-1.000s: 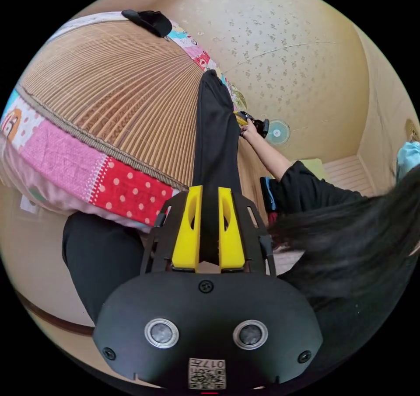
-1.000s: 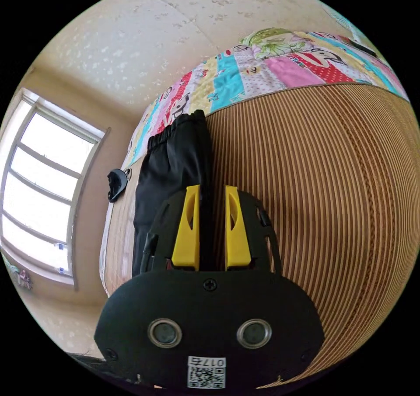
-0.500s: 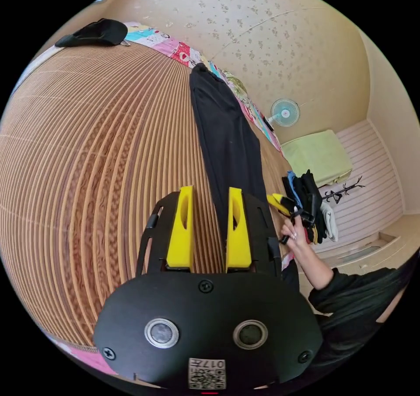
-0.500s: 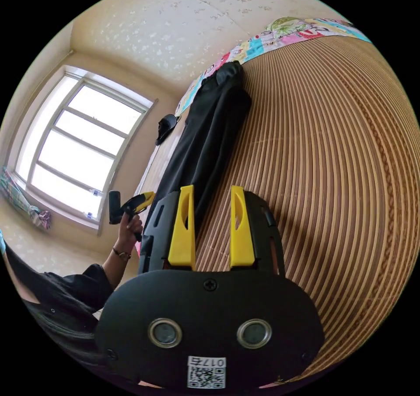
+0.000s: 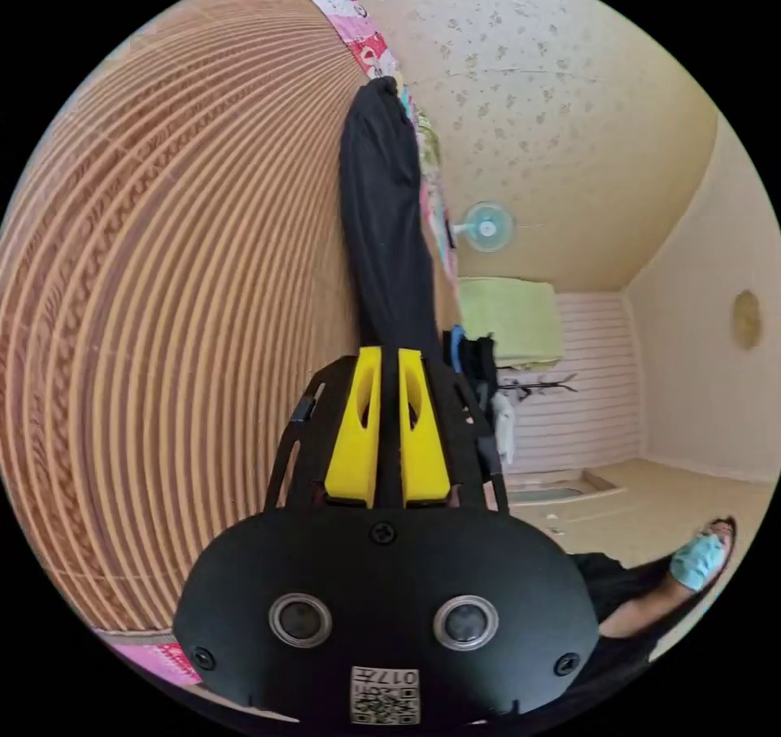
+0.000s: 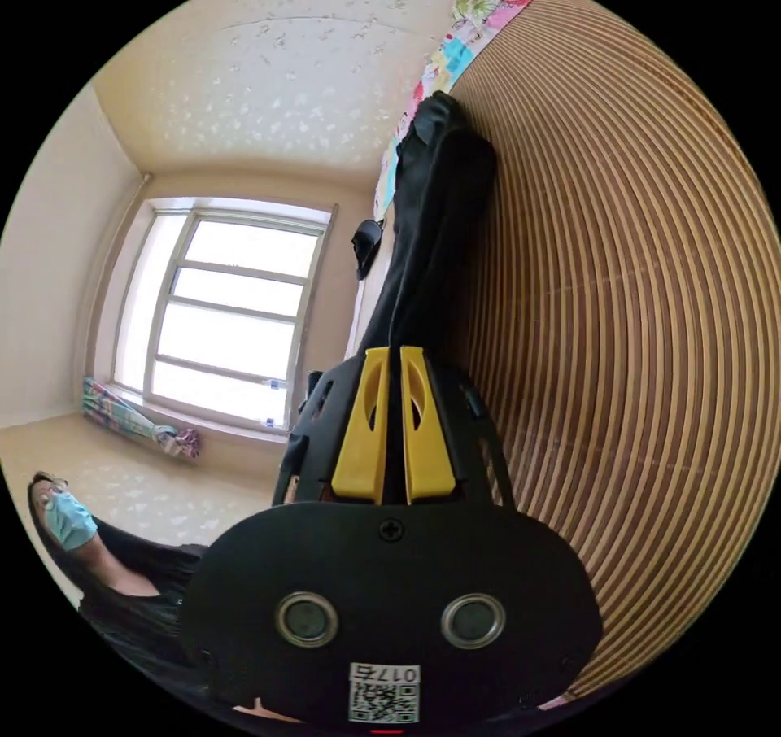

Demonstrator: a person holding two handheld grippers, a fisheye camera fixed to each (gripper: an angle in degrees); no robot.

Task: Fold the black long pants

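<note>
The black long pants [image 5: 378, 224] stretch as a long narrow band over the bamboo mat [image 5: 179, 265], from my jaws away to the mat's far edge. My left gripper [image 5: 389, 355] is shut on the near end of the pants, with black cloth pinched between its yellow jaws. In the right gripper view the pants [image 6: 435, 224] run the same way, and their gathered waistband lies at the far end. My right gripper [image 6: 394, 353] is shut on the near end there, and the cloth rises a little off the mat [image 6: 618, 298].
A patchwork quilt [image 5: 362, 33] edges the mat. A small black item [image 6: 368, 241] lies on the mat beyond the pants. A pile of clothes [image 5: 480, 359], a green cover [image 5: 508, 318] and a fan [image 5: 486, 226] stand beside the bed. A masked person [image 6: 69, 521] is close by.
Half a second ago both grippers stood open over the mat beside the pants. Now both have shut on the near end of the pants. Both cameras have rolled.
</note>
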